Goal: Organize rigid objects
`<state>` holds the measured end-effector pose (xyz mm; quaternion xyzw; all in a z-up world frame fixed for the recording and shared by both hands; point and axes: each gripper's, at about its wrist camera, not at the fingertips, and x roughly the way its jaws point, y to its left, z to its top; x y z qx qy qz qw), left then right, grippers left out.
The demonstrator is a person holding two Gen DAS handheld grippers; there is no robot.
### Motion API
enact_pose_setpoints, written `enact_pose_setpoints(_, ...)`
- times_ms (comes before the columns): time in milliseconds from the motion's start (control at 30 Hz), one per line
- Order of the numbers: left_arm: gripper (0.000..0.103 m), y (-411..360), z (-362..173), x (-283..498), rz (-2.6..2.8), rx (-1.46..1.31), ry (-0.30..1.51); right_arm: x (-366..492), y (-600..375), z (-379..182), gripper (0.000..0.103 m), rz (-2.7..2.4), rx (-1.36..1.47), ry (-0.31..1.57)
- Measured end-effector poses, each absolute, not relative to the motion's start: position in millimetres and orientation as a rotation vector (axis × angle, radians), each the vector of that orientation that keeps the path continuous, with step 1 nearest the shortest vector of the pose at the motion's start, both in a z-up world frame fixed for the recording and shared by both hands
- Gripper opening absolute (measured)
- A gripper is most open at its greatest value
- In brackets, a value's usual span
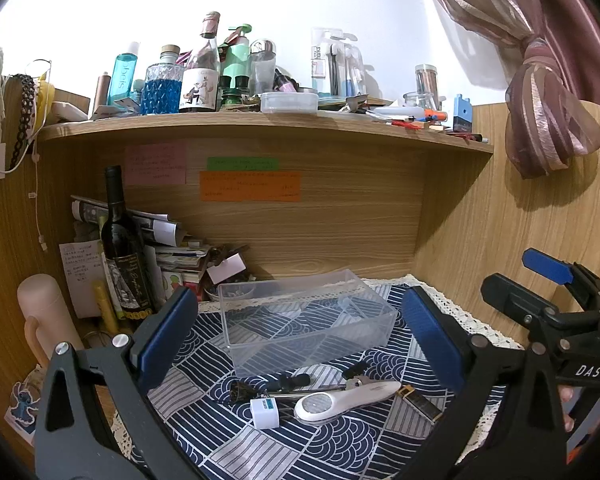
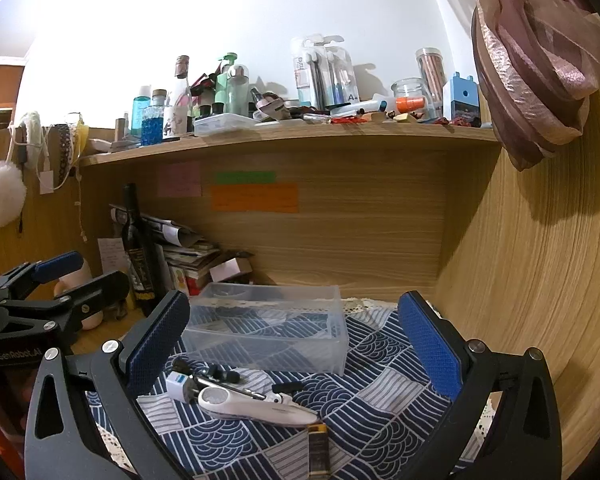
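A clear plastic box (image 1: 306, 320) (image 2: 268, 326) stands on the blue patterned cloth (image 1: 332, 448). In front of it lie a white magnifier (image 1: 342, 398) (image 2: 252, 402), a small white cube charger (image 1: 265, 412) (image 2: 177, 385), a dark gold-trimmed lighter (image 1: 416, 398) (image 2: 318, 450), black clips (image 1: 290, 382) and keys (image 1: 358, 380). My left gripper (image 1: 300, 340) is open and empty, above and in front of the items. My right gripper (image 2: 300, 348) is open and empty over the same pile. Each gripper shows at the edge of the other's view.
A dark wine bottle (image 1: 122, 248), stacked papers (image 1: 168, 248) and a pink flask (image 1: 46, 312) crowd the back left. The shelf (image 1: 260, 128) above holds several bottles and small items. A wood wall (image 2: 540, 280) closes the right; a tied curtain (image 1: 548, 112) hangs there.
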<state>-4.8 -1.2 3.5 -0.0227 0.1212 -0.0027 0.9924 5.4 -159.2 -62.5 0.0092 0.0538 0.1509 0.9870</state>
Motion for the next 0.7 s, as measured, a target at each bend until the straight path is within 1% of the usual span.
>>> enact_pose_setpoints(700, 0.103, -9.4, 3.4, -4.6, -0.032, -0.043, 0.243, 6.0, -161.5, -63.1, 0.103, 0.303, 0.022, 0.113)
